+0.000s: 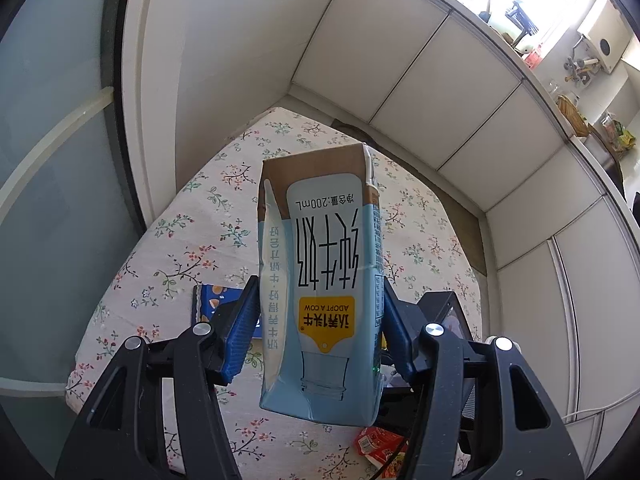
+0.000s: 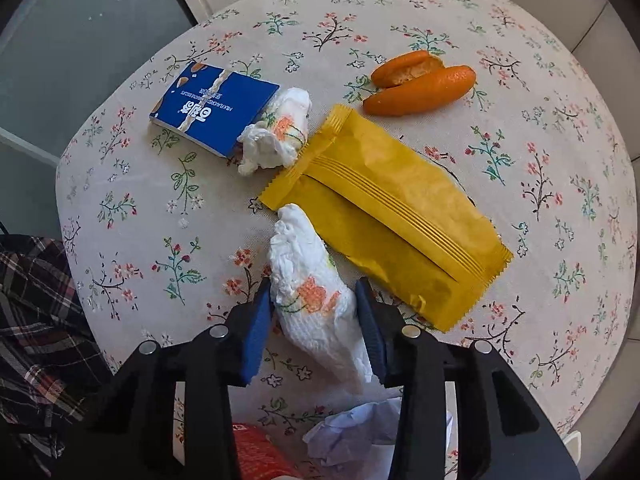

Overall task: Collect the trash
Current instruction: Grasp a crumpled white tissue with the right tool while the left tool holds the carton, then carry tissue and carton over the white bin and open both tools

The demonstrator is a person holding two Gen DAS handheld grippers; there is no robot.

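My left gripper (image 1: 320,304) is shut on a light-blue 200 mL milk carton (image 1: 324,276) and holds it above the floral table (image 1: 180,240), upside down in the view. My right gripper (image 2: 314,304) is shut on a crumpled white paper towel (image 2: 312,292) with an orange print, low over the table (image 2: 160,240). On the table lie a yellow wrapper (image 2: 384,216), orange peel (image 2: 420,84), a blue snack box (image 2: 216,108) and a second crumpled towel (image 2: 276,132).
A red packet (image 1: 378,442) lies on the table below the carton; it also shows in the right wrist view (image 2: 256,456) beside a pale crumpled paper (image 2: 352,436). White cabinets (image 1: 440,112) stand behind the table. Plaid cloth (image 2: 36,312) is at left.
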